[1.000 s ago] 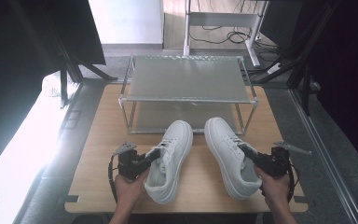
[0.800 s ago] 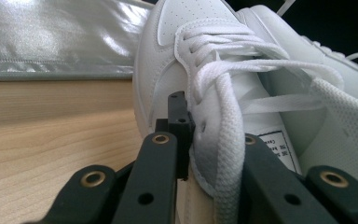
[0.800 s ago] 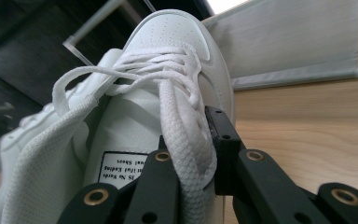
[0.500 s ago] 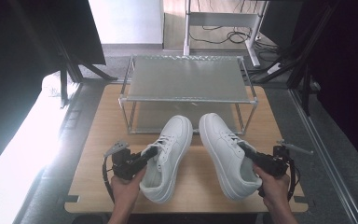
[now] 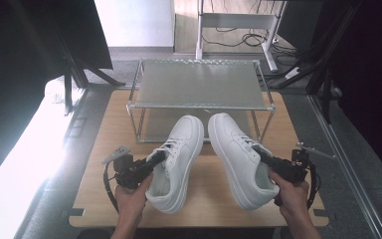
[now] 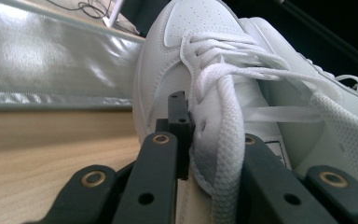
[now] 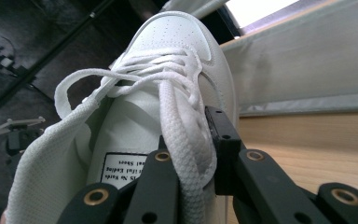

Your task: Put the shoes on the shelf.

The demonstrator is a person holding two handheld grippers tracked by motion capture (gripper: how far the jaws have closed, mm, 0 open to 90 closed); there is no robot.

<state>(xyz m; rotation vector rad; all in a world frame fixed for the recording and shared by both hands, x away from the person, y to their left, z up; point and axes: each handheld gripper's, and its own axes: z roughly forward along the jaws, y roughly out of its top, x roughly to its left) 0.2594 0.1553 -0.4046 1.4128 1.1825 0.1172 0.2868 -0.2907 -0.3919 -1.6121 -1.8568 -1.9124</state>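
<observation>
**Both shoes off the table and closing on the rack**

You have a white sneaker in each gripper. Your left gripper (image 5: 151,163) pinches the side wall of the left shoe (image 5: 176,162) at the laces, and your right gripper (image 5: 262,154) does the same on the right shoe (image 5: 238,157); in each gripper view the jaws press together on the upper, with a lace trapped between them. Compared with a second ago, both shoes sit higher and farther from you, their toes now at the near edge of the wire rack (image 5: 199,84) (the heels hang over the wooden table (image 5: 104,149)). The pair has also drawn closer together, toes nearly touching. That suggests you are carrying them toward the rack. Which shelf you will set them on cannot be told yet. The grips look firm, though the heavy heels droop slightly.
</observation>
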